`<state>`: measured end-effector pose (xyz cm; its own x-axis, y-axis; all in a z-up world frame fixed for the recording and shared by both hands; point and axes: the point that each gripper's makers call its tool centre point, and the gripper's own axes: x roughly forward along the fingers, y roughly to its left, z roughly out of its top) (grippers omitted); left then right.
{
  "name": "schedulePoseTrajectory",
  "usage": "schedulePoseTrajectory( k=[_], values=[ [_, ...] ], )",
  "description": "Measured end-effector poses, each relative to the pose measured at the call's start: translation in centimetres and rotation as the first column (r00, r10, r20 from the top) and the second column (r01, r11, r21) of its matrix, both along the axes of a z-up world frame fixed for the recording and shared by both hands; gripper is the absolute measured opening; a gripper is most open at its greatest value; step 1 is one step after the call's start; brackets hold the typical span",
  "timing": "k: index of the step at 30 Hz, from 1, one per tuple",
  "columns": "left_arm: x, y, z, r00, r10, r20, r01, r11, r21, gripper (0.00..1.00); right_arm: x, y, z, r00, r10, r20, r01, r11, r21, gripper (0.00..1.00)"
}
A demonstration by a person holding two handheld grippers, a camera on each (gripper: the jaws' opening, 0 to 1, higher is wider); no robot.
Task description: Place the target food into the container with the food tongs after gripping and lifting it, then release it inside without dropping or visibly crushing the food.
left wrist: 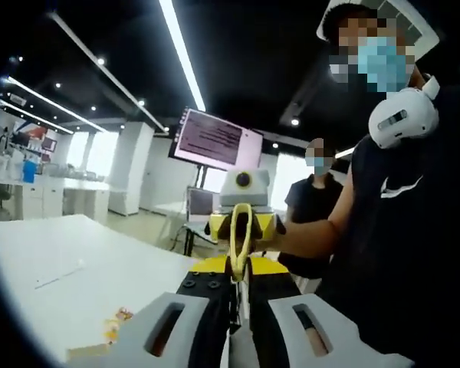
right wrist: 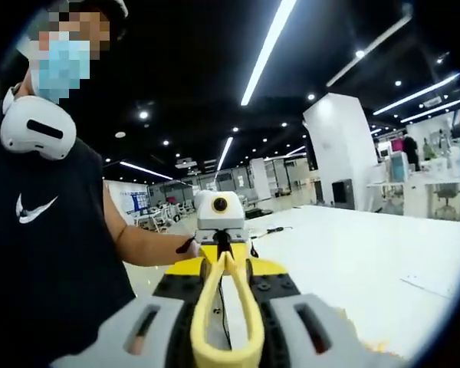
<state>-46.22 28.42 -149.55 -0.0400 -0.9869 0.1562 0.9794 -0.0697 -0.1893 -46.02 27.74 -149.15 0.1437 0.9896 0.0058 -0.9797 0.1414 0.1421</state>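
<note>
Apparently the tongs (right wrist: 224, 314) are only being readied, pinched between the right gripper (right wrist: 224, 337) and the left gripper (left wrist: 234, 326) above the white table (left wrist: 54, 268), so next they must reach food (left wrist: 116, 326) lying near.

1. The food tongs (right wrist: 226, 322) are yellow.
2. The grippers' jaws are grey with black and yellow bodies behind them.
3. The table (left wrist: 54, 268) is white.
4. The person's sleeveless shirt (right wrist: 38, 253) is black with a white swoosh mark.
5. The mask (left wrist: 383, 61) is light blue.
</note>
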Motion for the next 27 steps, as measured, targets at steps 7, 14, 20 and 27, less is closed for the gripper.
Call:
schedulePoseTrajectory(
  k=[7,14,20,27],
  values=[
    [0.1,-0.3,0.3,1.0,0.007,0.005,-0.007,1.0,-0.018,0.01,-0.2,0.0,0.2,1.0,0.006,-0.03,-0.005,1.0,0.02,0.2],
    [-0.1,-1.0,0.2,1.0,-0.004,-0.021,0.003,1.0,-0.021,0.01,-0.7,0.3,-0.3,0.999,0.016,-0.046,-0.016,1.0,0.007,0.21],
    [-0.5,-1.6,-0.1,1.0,-0.011,-0.002,0.011,0.999,0.032,0.02,-1.1,0.0,-0.6,0.999,0.021,-0.033,-0.021,1.0,-0.015,0.21],
    [-0.4,-1.8,0.1,1.0,0.008,-0.005,-0.008,1.0,0.013,0.02,-1.1,-0.3,-0.4,0.999,0.01,-0.043,-0.01,1.0,-0.009,0.2]
  ],
)
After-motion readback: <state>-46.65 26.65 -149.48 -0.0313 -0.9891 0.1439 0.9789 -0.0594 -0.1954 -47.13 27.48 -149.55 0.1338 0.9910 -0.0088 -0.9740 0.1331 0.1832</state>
